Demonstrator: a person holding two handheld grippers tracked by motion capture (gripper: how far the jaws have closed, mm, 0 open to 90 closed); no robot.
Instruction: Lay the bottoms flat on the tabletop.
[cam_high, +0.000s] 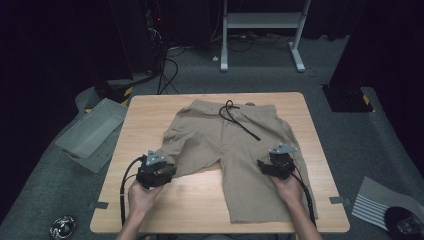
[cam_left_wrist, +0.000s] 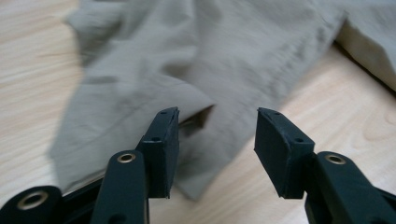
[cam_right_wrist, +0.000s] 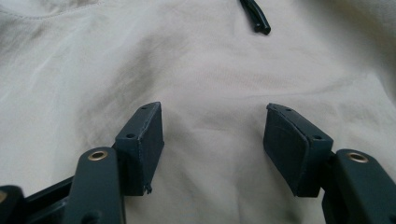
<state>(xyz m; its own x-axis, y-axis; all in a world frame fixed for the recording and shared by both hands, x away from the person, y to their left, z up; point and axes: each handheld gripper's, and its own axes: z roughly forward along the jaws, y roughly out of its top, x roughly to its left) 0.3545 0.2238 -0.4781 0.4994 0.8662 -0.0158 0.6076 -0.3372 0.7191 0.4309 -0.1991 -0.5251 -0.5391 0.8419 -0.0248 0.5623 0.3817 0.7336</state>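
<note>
Khaki shorts (cam_high: 225, 140) lie flat on the wooden table (cam_high: 200, 200), waistband at the far side, with a black drawstring (cam_high: 240, 122) trailing across the front. The leg at the left is short and rumpled; the one at the right reaches almost to the near edge. My left gripper (cam_high: 170, 172) is open at the hem of the left leg. In the left gripper view its jaws (cam_left_wrist: 217, 126) stand apart just above the folded hem (cam_left_wrist: 196, 107), gripping nothing. My right gripper (cam_high: 262, 166) hovers open over the right leg. Its jaws (cam_right_wrist: 215, 126) are spread above smooth cloth (cam_right_wrist: 187, 60), the drawstring tip (cam_right_wrist: 257, 16) beyond.
A grey plastic bin (cam_high: 92, 132) sits on the floor off the table's left side. A white metal frame (cam_high: 260, 30) and cables (cam_high: 167, 70) stand behind the table. A striped sheet (cam_high: 375, 200) lies on the floor at the right.
</note>
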